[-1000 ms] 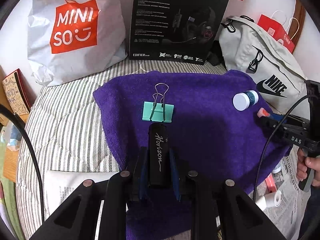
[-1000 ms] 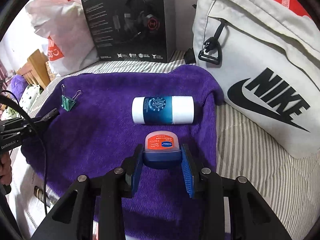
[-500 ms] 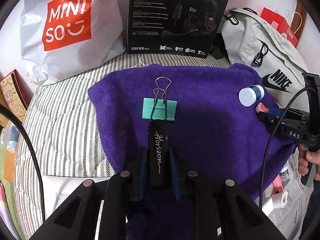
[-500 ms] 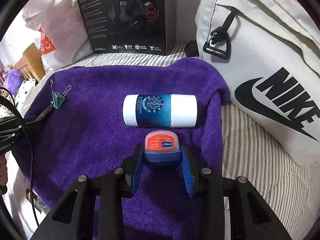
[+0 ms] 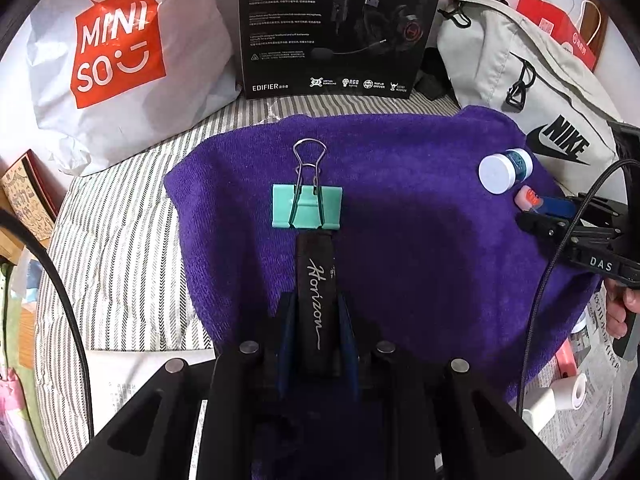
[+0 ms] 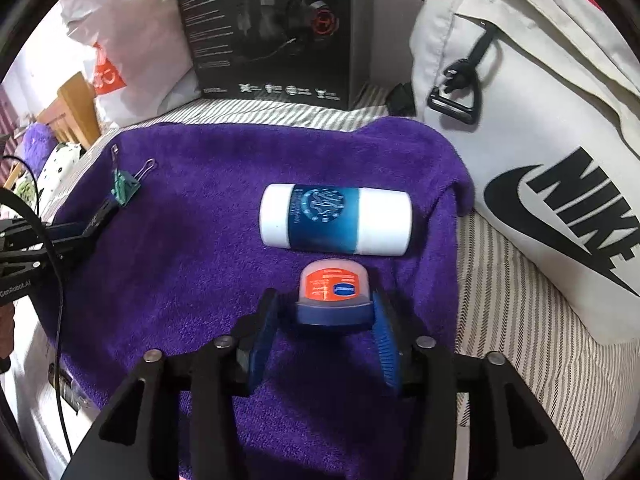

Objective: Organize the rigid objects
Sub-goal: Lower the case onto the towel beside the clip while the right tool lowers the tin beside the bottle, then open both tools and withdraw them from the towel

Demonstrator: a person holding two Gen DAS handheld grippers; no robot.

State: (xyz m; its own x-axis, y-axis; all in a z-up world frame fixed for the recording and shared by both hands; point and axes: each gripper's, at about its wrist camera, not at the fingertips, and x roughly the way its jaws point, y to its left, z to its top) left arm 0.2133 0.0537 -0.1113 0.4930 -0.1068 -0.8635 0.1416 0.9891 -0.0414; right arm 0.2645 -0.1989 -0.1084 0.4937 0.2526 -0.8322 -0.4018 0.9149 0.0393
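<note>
In the left wrist view my left gripper (image 5: 316,312) is shut on a black tube (image 5: 315,280) with "Horizon" written on it. The tube's far end nearly meets a teal binder clip (image 5: 307,206) lying on the purple towel (image 5: 420,260). In the right wrist view my right gripper (image 6: 324,304) has its jaws opening around a small jar (image 6: 334,292) with an orange label and a blue cap. The jar rests on the towel (image 6: 192,280) with a gap at the left pad. Just beyond it a white and blue bottle (image 6: 335,220) lies on its side.
At the back stand a black headset box (image 5: 344,28), a white Miniso bag (image 5: 116,64) and a grey Nike bag (image 5: 540,100). The towel lies on a striped sheet (image 5: 112,240). Small white rolls (image 5: 560,396) sit on newspaper at the lower right.
The right jaws have spread away from the jar, which was gripped before and now sits just in front of the bottle. The left gripper still holds the tube, now closer to the clip.
</note>
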